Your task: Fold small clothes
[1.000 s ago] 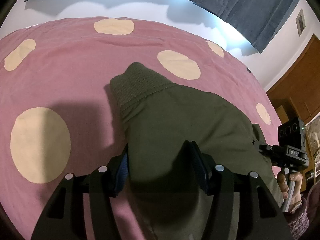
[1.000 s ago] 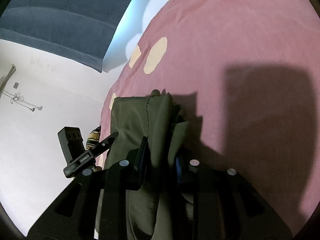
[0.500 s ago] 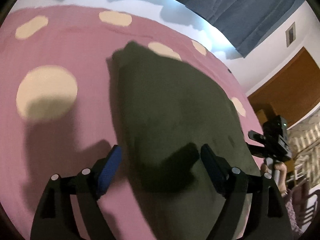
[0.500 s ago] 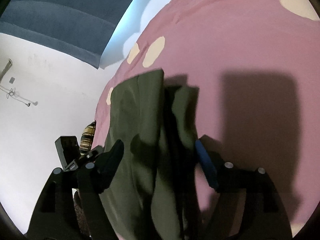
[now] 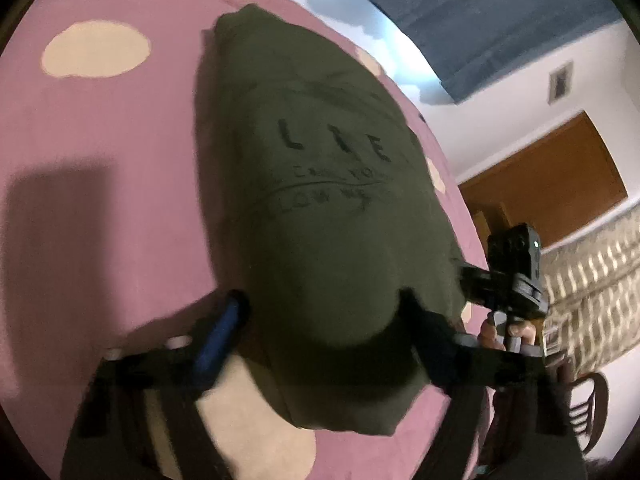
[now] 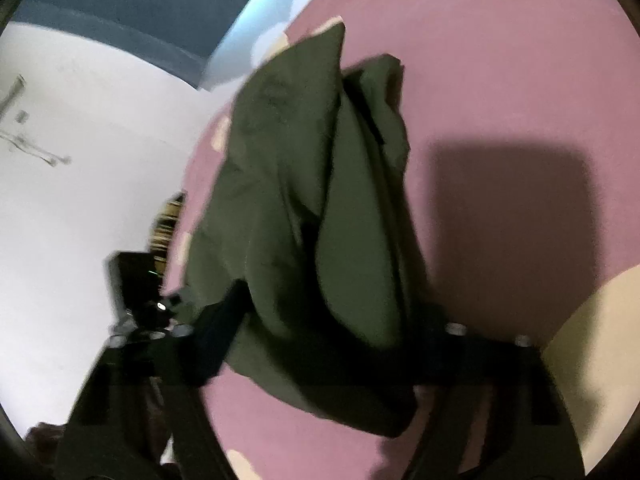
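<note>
A small olive-green garment (image 5: 320, 200) with dark printed lettering lies folded on the pink bedspread (image 5: 100, 168) with cream dots. In the right wrist view the garment (image 6: 312, 208) shows its bunched layered side. My left gripper (image 5: 328, 320) is open, its fingers spread either side of the garment's near edge and above it. My right gripper (image 6: 340, 320) is open too, astride the garment's near end. The right gripper (image 5: 516, 276) also shows in the left wrist view at the garment's right edge, held by a hand.
A dark blue curtain (image 5: 500, 12) hangs behind the bed against a white wall. A brown wooden door (image 5: 552, 176) and a chair (image 5: 588, 408) stand to the right. The bedspread (image 6: 500, 80) spreads wide right of the garment.
Both grippers opened and let go of the garment, then pulled back and up. The garment now lies flat with its printed side up.
</note>
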Action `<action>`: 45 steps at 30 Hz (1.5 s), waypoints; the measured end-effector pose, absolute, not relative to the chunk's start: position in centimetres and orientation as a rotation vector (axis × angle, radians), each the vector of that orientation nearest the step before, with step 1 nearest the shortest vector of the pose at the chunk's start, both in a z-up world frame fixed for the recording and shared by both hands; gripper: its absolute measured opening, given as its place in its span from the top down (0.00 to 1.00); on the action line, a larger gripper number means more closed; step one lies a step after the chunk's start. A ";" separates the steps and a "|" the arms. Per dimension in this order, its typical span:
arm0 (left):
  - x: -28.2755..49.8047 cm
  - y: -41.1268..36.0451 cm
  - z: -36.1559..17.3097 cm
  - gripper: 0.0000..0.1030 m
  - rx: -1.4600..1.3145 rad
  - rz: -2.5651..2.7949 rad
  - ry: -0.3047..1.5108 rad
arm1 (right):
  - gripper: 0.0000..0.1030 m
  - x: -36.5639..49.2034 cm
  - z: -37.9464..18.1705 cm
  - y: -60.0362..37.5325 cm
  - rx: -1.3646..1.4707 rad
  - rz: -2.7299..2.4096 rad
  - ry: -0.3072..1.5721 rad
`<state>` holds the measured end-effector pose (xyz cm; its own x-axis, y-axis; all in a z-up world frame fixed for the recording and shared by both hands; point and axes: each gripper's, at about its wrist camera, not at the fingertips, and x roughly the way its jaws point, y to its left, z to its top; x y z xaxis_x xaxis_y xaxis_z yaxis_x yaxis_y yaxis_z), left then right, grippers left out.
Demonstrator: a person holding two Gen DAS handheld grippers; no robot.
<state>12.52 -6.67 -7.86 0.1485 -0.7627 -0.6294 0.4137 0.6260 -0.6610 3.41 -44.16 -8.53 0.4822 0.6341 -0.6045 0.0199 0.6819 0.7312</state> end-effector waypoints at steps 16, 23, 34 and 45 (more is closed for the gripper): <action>11.7 -7.9 -6.0 0.50 -0.217 -0.776 1.079 | 0.72 2.9 -8.4 -43.0 0.785 0.447 0.956; 12.2 -8.7 -6.2 0.48 -0.209 -0.792 1.062 | 0.71 2.9 -9.9 -43.6 0.845 0.468 0.942; 11.9 -8.0 -6.4 0.41 -0.187 -0.809 1.030 | 0.62 2.2 -10.3 -44.5 0.878 0.488 0.933; 14.5 -5.3 -6.1 0.20 -0.316 -0.818 1.034 | 0.21 2.9 -8.5 -47.2 0.904 0.396 0.858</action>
